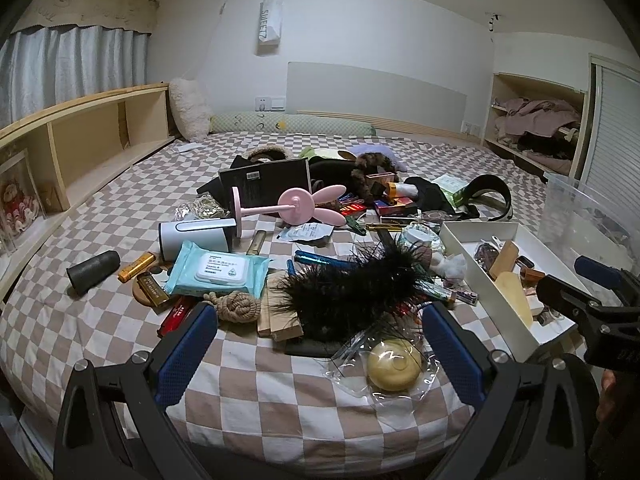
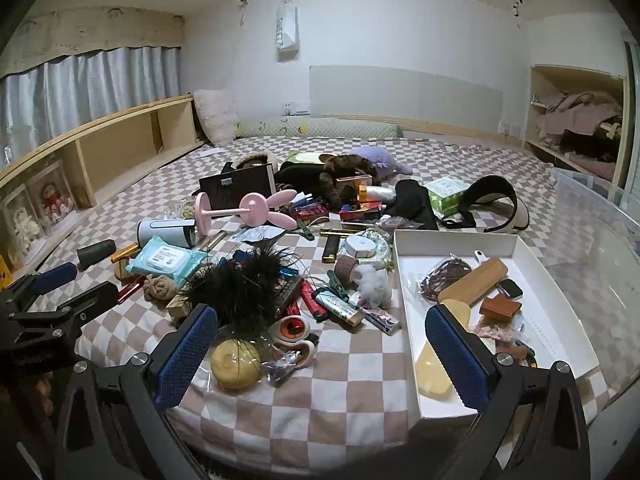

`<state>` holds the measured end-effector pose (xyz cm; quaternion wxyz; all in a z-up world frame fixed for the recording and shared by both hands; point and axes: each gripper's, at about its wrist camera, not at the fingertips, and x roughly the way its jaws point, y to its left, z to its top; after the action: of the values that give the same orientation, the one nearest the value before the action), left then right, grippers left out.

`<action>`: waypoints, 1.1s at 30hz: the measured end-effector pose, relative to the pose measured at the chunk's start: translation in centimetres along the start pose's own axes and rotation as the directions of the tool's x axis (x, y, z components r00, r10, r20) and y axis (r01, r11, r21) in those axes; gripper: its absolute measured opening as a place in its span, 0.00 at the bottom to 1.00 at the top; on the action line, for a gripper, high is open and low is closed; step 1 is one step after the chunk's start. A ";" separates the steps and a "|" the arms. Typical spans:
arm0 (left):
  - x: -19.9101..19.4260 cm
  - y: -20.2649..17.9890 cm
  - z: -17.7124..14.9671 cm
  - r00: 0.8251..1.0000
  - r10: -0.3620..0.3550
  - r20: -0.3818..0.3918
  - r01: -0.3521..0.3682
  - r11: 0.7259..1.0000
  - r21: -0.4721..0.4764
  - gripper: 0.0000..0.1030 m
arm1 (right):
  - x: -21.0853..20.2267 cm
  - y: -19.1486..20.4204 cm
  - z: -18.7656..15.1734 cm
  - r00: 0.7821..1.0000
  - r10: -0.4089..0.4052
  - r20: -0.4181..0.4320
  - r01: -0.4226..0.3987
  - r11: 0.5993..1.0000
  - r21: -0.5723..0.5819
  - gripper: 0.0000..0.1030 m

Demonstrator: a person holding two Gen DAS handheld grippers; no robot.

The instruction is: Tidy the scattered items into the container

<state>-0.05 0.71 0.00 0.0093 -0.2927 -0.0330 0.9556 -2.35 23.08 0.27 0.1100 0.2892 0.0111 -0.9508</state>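
A heap of small items covers the checkered bed (image 1: pixel 256 392): a black feather puff (image 1: pixel 344 288), a yellow round piece in a clear bag (image 1: pixel 394 364), a blue wipes pack (image 1: pixel 218 270), a pink rabbit-eared stand (image 1: pixel 296 204). A white shallow box (image 2: pixel 412 344) at the right holds a wooden paddle (image 2: pixel 476 280), cords and small bits. My left gripper (image 1: pixel 320 356) is open above the near bed edge, just short of the puff and the bagged piece. My right gripper (image 2: pixel 320 354) is open, spanning from the yellow piece (image 2: pixel 236 364) to the box's near left wall.
A clear plastic bin (image 2: pixel 592 216) stands right of the white box. A wooden shelf (image 1: pixel 92 132) runs along the left side, pillows and a headboard at the back. A black sun visor (image 2: pixel 496 204), lighters and clips (image 2: pixel 340 286) lie among the clutter.
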 end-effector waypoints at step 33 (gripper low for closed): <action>0.2 -0.1 -0.3 1.000 0.005 -0.012 -0.005 1.000 0.001 1.00 | 0.4 0.0 -0.4 0.999 0.010 -0.031 -0.010 1.000 0.002 1.00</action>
<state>-0.04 0.85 -0.32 0.0071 -0.2987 -0.0318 0.9538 -2.44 23.00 -0.29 0.1145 0.3042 0.0105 -0.9456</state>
